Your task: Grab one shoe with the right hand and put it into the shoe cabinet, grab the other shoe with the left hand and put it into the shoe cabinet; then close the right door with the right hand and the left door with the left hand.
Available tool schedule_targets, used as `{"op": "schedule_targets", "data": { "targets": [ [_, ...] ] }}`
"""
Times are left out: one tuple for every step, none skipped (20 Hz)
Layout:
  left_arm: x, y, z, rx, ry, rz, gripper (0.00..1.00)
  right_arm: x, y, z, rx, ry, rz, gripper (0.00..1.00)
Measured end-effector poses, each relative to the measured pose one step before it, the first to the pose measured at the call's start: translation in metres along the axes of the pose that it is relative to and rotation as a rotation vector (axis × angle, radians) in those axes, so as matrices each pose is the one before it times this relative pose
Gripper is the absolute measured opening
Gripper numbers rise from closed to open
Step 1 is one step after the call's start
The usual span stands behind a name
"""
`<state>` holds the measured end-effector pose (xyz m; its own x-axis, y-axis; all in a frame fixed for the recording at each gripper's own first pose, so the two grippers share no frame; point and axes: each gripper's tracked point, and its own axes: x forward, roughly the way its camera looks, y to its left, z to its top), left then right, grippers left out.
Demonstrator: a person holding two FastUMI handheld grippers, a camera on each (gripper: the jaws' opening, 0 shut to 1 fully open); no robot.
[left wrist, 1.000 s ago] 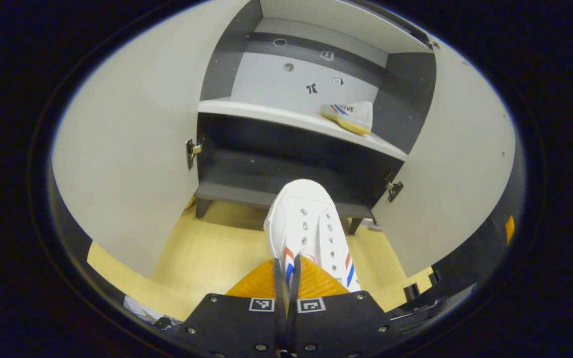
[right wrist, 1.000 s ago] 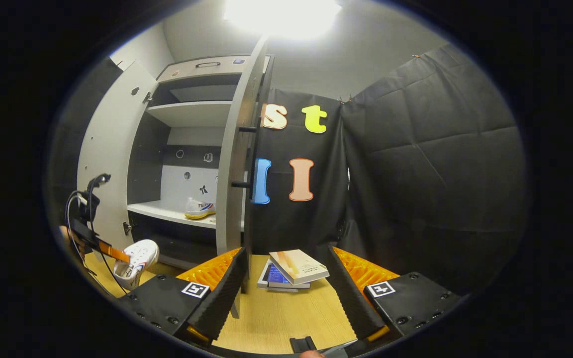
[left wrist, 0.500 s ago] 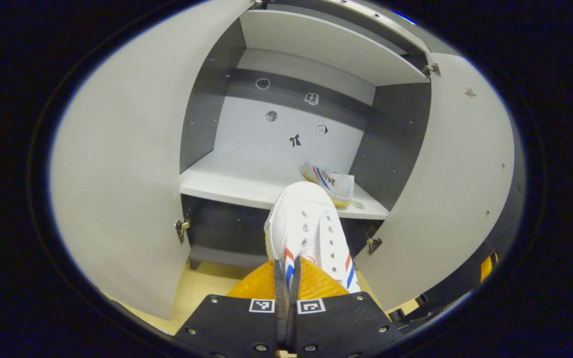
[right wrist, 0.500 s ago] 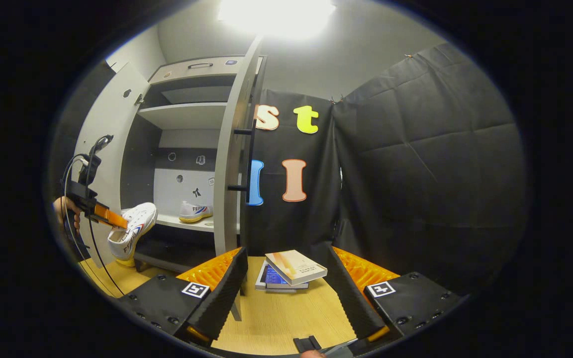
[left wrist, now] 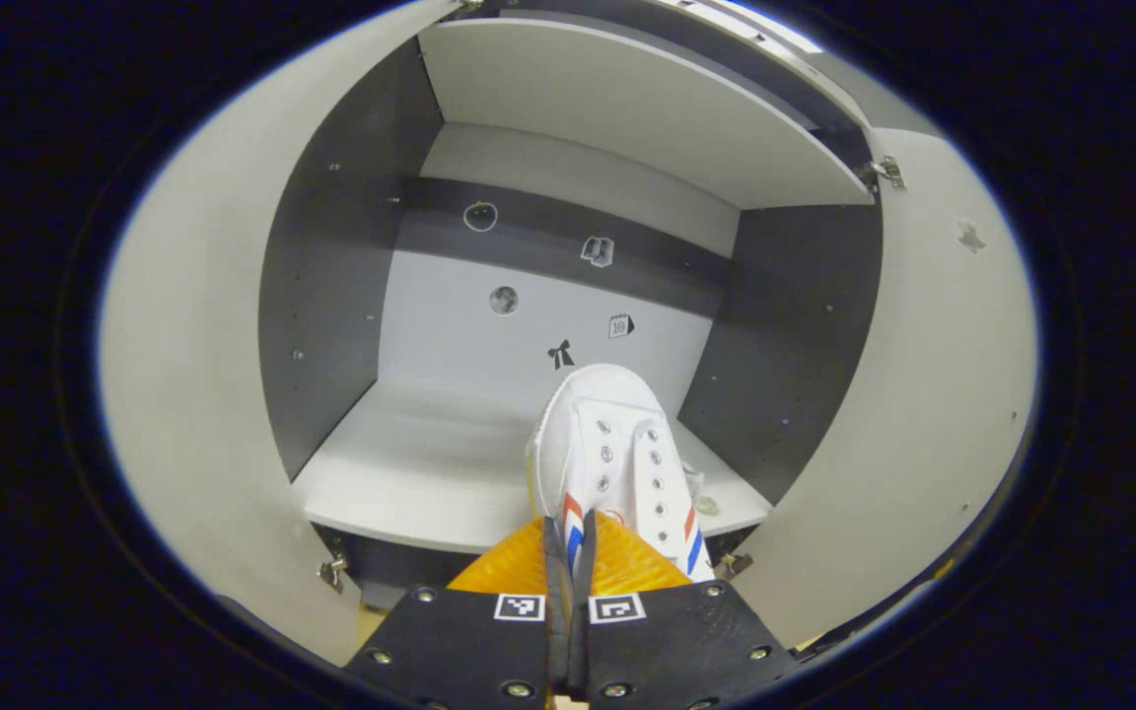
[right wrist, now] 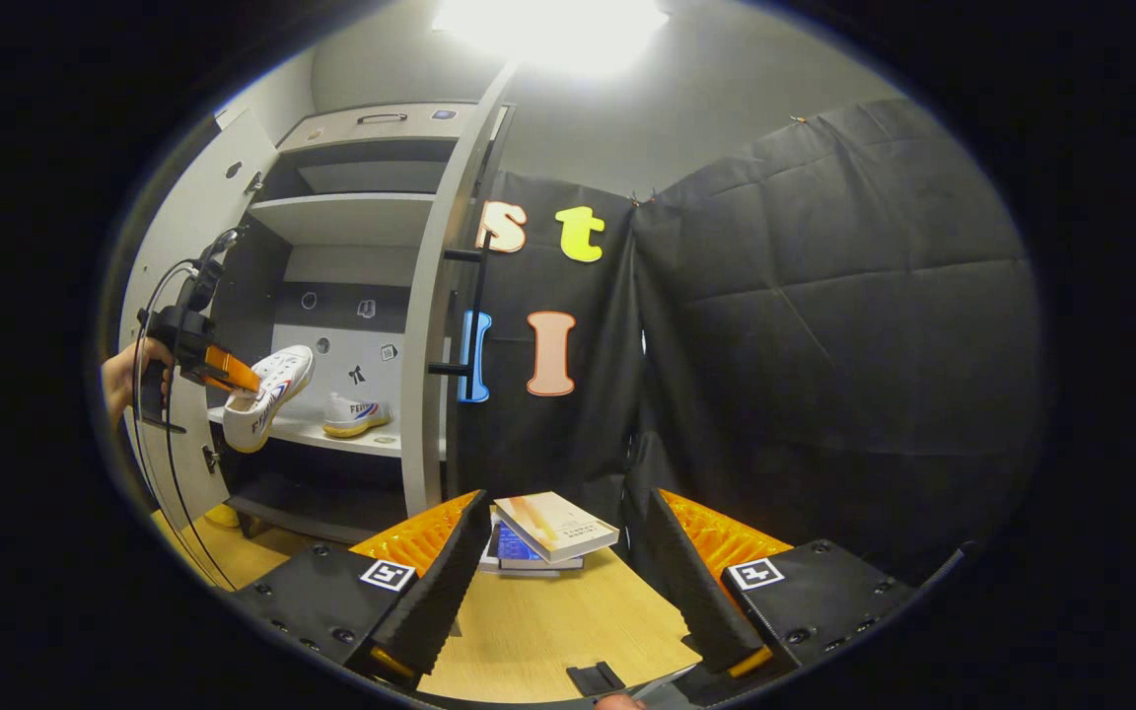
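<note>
The booth is hung with black quilted cloth, and a tall grey shoe cabinet [right wrist: 361, 247] stands with both flat doors swung wide on a pale wooden floor [right wrist: 548, 631]. Straight ahead of the left tongs [left wrist: 568, 552] lies its smooth grey middle shelf [left wrist: 400, 473], with small stickers on the back panel beyond.

The left tongs are closed almost fully, their ribbed orange fingers [left wrist: 514, 562] pinching the heel end of a white canvas lace-up shoe with red and blue side stripes [left wrist: 607, 454], its toe pointing into the cabinet above the shelf's front edge. The matching white shoe with a yellowish rubber sole [right wrist: 356, 414] already sits on that shelf, just right of the carried one.

The shoe looks light and its canvas upper soft, so I would guess it sags if held by cloth alone; the firmer heel collar seems the sensible hold.

The right tongs [right wrist: 568, 562] hang wide open and empty, with a small stack of books [right wrist: 548, 528] on the floor just ahead.
</note>
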<state>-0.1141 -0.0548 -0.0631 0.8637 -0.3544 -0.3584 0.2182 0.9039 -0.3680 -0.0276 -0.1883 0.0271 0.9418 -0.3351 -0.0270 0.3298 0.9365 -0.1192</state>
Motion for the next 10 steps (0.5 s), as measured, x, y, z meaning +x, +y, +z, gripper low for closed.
{"op": "schedule_targets", "data": {
  "targets": [
    [-0.00025, -0.00065, 0.00013, 0.00459, -0.00866, -0.00198, 0.0, 0.00005, -0.0007, 0.00046, -0.00647, 0.00241, -0.01401, 0.96],
    [-0.00093, 0.0001, 0.00468, 0.00569, -0.01242, 0.00035, 0.0, 0.00065, -0.00169, -0.00016, -0.00874, 0.00081, -0.0142, 0.99],
    [-0.00071, 0.00006, 0.00101, 0.00266, -0.00838, 0.00204, 0.01, 0.00035, -0.00135, 0.00099, -0.00799, 0.00106, -0.01437, 0.99],
    [-0.00035, -0.00069, -0.00244, -0.00116, -0.00291, 0.00239, 0.01, 0.00005, -0.00138, 0.00024, -0.00496, 0.00158, -0.01402, 0.99],
    [0.00021, -0.00022, -0.00133, -0.00603, 0.0007, 0.00236, 0.01, 0.00036, -0.00038, -0.00007, -0.00232, 0.00308, -0.01136, 0.99],
    [0.00054, -0.00008, 0.00003, -0.00364, 0.00306, 0.00316, 0.01, 0.00039, 0.00022, -0.00085, -0.00248, 0.00512, -0.01036, 0.99],
    [-0.00041, 0.00029, 0.00016, -0.00285, 0.00328, 0.00717, 0.01, -0.0004, 0.0002, -0.00078, -0.00473, 0.00419, -0.00994, 0.96],
    [-0.00093, 0.00021, 0.00082, -0.00476, 0.00213, 0.01029, 0.01, 0.00092, 0.00001, -0.00013, -0.00687, 0.0031, -0.01033, 0.96],
    [-0.00119, 0.00026, 0.00054, -0.00219, 0.00234, 0.00659, 0.01, 0.00031, 0.00097, 0.00016, -0.00682, 0.00276, -0.00837, 0.99],
    [0.00045, -0.0003, 0.00006, -0.00809, 0.00214, 0.0055, 0.01, 0.00017, 0.00083, -0.00071, -0.0053, 0.00353, -0.00656, 0.99]
  ]
}}
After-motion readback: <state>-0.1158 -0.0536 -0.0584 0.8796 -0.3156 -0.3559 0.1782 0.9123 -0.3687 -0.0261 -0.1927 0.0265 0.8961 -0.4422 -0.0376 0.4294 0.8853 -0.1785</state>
